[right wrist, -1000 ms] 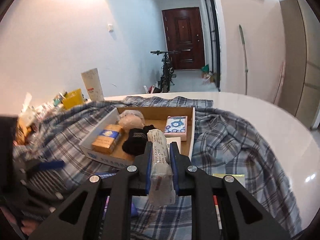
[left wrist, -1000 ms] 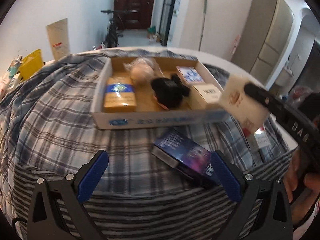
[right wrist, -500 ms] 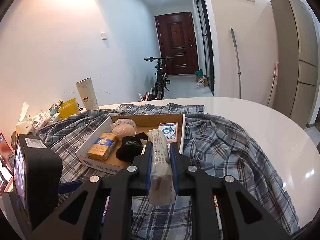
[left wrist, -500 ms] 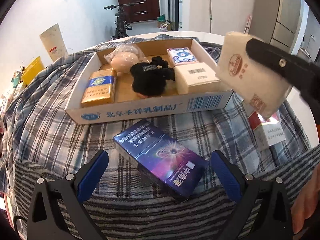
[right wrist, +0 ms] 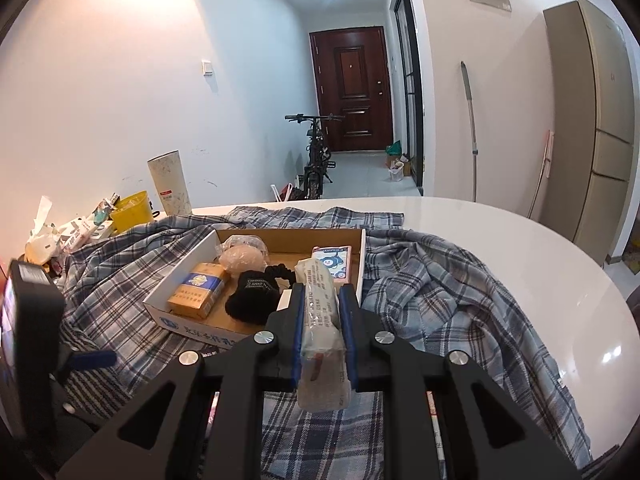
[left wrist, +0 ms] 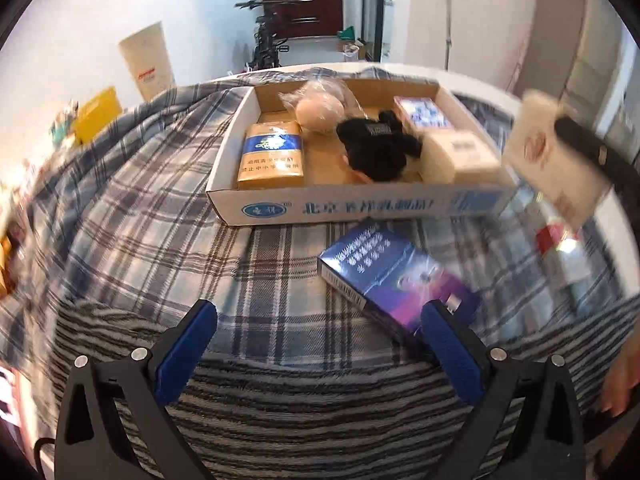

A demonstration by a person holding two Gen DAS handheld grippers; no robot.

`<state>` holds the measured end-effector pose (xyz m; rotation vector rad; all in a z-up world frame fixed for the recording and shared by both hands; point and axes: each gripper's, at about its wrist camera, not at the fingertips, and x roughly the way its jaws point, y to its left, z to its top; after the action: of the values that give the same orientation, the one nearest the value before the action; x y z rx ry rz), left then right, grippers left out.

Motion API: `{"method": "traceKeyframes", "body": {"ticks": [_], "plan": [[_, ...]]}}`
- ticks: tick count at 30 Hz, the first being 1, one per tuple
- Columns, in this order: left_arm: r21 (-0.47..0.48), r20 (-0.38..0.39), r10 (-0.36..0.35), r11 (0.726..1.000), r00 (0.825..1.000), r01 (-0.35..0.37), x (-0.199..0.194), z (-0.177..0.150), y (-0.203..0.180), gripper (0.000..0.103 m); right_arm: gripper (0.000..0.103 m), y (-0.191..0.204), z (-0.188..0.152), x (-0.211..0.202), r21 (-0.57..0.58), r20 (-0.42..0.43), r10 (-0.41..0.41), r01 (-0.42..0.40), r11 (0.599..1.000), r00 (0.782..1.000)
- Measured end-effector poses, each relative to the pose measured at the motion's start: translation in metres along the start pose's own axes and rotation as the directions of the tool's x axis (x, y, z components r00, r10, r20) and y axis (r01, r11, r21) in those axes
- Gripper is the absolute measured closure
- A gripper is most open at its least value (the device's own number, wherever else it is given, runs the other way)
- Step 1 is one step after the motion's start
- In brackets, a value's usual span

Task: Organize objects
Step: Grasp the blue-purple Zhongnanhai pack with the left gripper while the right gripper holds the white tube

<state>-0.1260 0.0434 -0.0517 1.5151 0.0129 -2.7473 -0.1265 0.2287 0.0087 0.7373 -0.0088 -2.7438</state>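
Note:
A shallow cardboard tray (left wrist: 360, 210) sits on a plaid cloth and holds a gold box (left wrist: 272, 154), a bagged round thing (left wrist: 320, 110), a black fabric piece (left wrist: 378, 150), a white box (left wrist: 460, 156) and a blue-white pack (left wrist: 422, 112). A blue-purple box (left wrist: 396, 284) lies on the cloth in front of the tray. My left gripper (left wrist: 320, 336) is open just before it, its right finger at the box's near corner. My right gripper (right wrist: 322, 312) is shut on a cream wrapped pack (right wrist: 320, 320), held in the air to the right of the tray; the pack also shows in the left wrist view (left wrist: 548, 164).
A red-and-white pack (left wrist: 560, 240) lies on the cloth right of the tray. The white table (right wrist: 520, 248) edge curves at the right. Clutter and a yellow tub (right wrist: 130, 210) stand at the far left. A bicycle (right wrist: 316, 152) stands in the hallway behind.
My left gripper has swung left, so the tray and the blue-purple box sit further right in its view. My right gripper has risen a little with the pack still in it.

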Motion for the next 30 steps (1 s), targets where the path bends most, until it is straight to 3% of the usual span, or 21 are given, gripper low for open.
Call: {"method": "traceKeyframes", "body": {"ticks": [5,10,15,25,30], "plan": [[-0.059,-0.046,-0.115,0.992,0.992,0.113,0.011,0.010,-0.018,0.000,0.087,0.002,-0.001,0.003,-0.007,-0.011,-0.010,0.010,1.000,1.000],[-0.034,-0.104,-0.051,0.998,0.993,0.048,0.032,0.010,-0.043,0.000,0.087,-0.002,-0.001,0.003,0.008,-0.012,-0.005,0.005,1.000,1.000],[-0.024,-0.119,-0.012,1.000,0.993,0.010,0.038,0.006,-0.044,0.000,0.087,-0.001,0.000,0.000,-0.001,-0.001,-0.015,0.015,1.000,1.000],[0.046,-0.083,0.076,0.996,0.994,-0.072,0.011,-0.010,0.002,0.000,0.087,0.001,-0.001,-0.001,-0.011,0.003,-0.020,0.020,1.000,1.000],[0.017,-0.060,0.026,1.000,0.998,-0.025,0.007,-0.012,0.022,0.000,0.087,0.003,-0.002,0.002,-0.014,-0.007,-0.022,0.022,1.000,1.000]]}}
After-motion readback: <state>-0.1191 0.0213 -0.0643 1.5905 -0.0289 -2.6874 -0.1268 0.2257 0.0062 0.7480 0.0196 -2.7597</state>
